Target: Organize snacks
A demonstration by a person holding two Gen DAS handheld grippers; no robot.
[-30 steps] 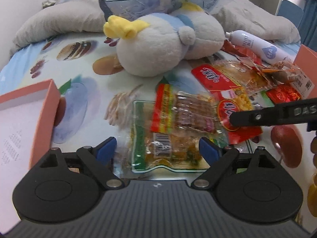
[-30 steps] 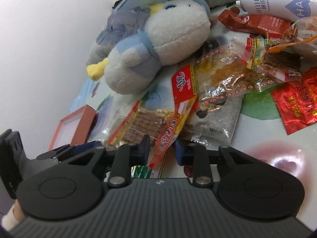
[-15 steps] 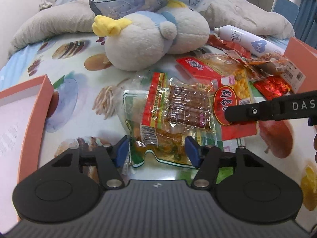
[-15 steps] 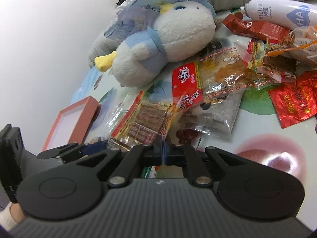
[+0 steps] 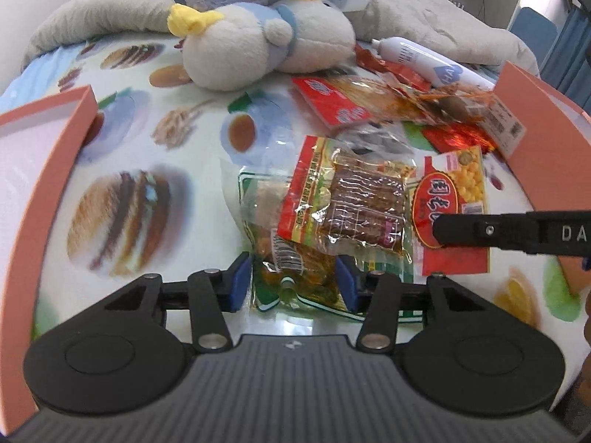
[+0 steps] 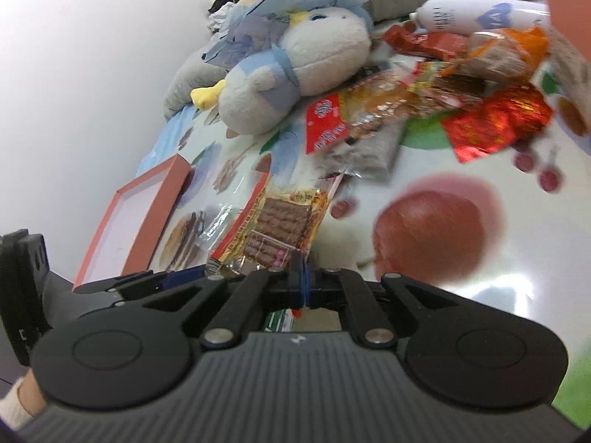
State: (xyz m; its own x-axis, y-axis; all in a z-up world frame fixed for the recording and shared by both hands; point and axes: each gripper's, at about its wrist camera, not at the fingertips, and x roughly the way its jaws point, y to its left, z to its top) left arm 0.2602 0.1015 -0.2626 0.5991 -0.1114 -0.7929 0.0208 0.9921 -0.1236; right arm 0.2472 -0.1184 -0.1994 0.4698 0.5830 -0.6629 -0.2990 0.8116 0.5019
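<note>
My left gripper (image 5: 293,284) has its jaws closing on a clear green-edged snack packet (image 5: 299,277), and both blue pads touch its sides. A red-and-gold packet of brown meat strips (image 5: 354,203) lies on top of it. Beside it is a red corn packet (image 5: 454,192), with a finger (image 5: 498,232) of my right gripper across its lower half. In the right wrist view my right gripper (image 6: 301,282) is shut on that packet's thin edge, and the meat-strip packet (image 6: 280,225) hangs just ahead. Both packets are off the printed bedsheet (image 5: 147,192).
A white plush duck (image 5: 258,48) lies at the back, with a white bottle (image 5: 417,59) to its right. More snack packets (image 5: 406,99) and a red foil packet (image 6: 495,122) are piled near a pink box (image 5: 546,140). Another pink box (image 5: 48,170) sits at the left.
Both grippers have drawn back from the plush duck, and the packets came with them. The left jaws narrowed onto the green-edged packet. The right jaws closed on the red corn packet.
</note>
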